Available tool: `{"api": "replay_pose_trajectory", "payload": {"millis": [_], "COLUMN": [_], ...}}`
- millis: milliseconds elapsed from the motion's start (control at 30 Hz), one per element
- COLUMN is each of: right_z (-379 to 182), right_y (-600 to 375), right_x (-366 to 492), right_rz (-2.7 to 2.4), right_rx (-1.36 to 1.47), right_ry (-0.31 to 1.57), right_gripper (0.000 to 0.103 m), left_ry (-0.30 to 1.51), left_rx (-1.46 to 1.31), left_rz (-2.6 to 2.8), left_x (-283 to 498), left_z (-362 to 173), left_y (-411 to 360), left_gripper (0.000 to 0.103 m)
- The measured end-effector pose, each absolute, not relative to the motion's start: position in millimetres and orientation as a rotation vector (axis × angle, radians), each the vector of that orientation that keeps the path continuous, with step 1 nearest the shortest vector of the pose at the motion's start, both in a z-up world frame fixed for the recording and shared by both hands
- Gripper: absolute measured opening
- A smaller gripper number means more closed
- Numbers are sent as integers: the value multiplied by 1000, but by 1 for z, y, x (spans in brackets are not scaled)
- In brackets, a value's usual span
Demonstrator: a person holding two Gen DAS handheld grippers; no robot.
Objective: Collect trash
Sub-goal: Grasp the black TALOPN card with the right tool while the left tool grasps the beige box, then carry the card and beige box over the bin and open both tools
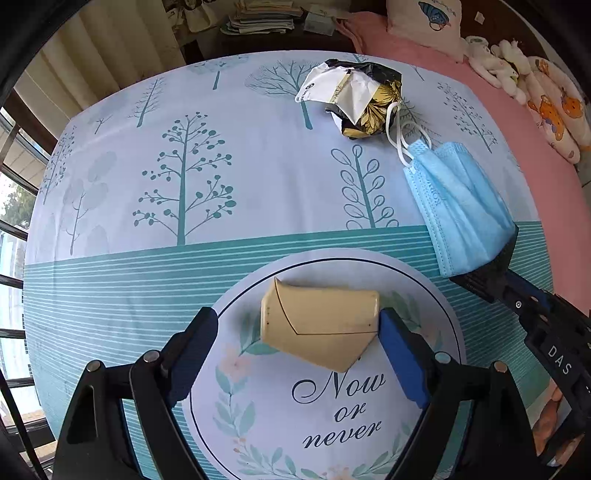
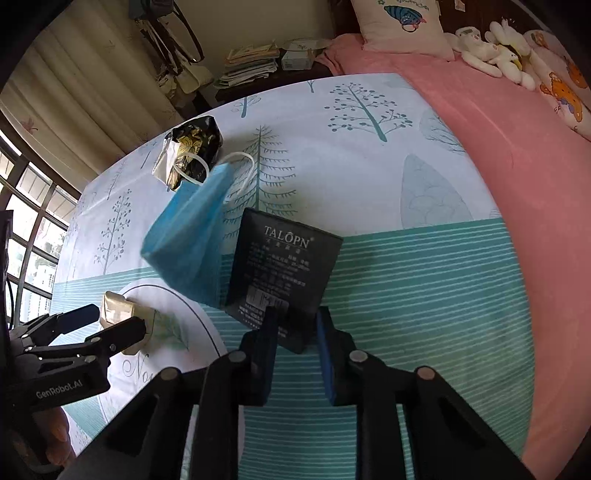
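A flattened beige paper cup (image 1: 321, 328) lies on the printed tablecloth (image 1: 207, 206). It sits between the wide-apart fingers of my left gripper (image 1: 299, 350), which is open; the blue right pad (image 1: 400, 358) is at the cup's edge, the left one stands clear. My right gripper (image 2: 295, 328) is shut on the lower corner of a black "TALOPN" packet (image 2: 284, 266), which tilts up off the cloth. A blue face mask (image 2: 188, 240) leans against the packet's left side. A crumpled black, gold and white wrapper (image 1: 354, 98) lies farther back, by the mask's ear loops.
A pink bedspread (image 2: 498, 155) with a pillow (image 2: 402, 26) and plush toys (image 2: 491, 51) borders the cloth on the right. Stacked papers (image 2: 251, 62) sit on a dark shelf behind. Window bars (image 1: 14, 258) and a curtain stand on the left. A hand (image 2: 55, 435) holds the left gripper (image 2: 118, 319).
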State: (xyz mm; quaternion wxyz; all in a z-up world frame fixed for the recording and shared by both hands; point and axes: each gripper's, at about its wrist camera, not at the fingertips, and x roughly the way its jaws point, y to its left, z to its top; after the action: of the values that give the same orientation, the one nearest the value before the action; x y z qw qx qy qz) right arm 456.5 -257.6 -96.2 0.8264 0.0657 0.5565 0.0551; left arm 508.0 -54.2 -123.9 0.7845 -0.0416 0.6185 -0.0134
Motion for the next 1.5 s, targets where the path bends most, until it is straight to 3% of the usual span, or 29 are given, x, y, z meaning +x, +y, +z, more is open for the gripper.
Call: {"api": "replay_pose_trajectory", "payload": {"millis": [133, 200, 900, 1500], "right_z": [-92, -90, -42, 9], "right_y": [-263, -264, -254, -156], "right_x": [454, 453, 374, 139], "right_rz": [151, 166, 267, 226], "right_rx": [182, 193, 235, 220], "right_ry": [1157, 1151, 1095, 994], "right_gripper": [7, 2, 0, 0], "left_ry": [1344, 1328, 1175, 1093], "left_rx": [-98, -86, -132, -57], "left_rz": [-36, -33, -86, -247], "left_x": [508, 506, 415, 201], "left_z": [-130, -128, -55, -11], "left_y": [-56, -57, -47, 32], "left_gripper": [73, 61, 60, 60]}}
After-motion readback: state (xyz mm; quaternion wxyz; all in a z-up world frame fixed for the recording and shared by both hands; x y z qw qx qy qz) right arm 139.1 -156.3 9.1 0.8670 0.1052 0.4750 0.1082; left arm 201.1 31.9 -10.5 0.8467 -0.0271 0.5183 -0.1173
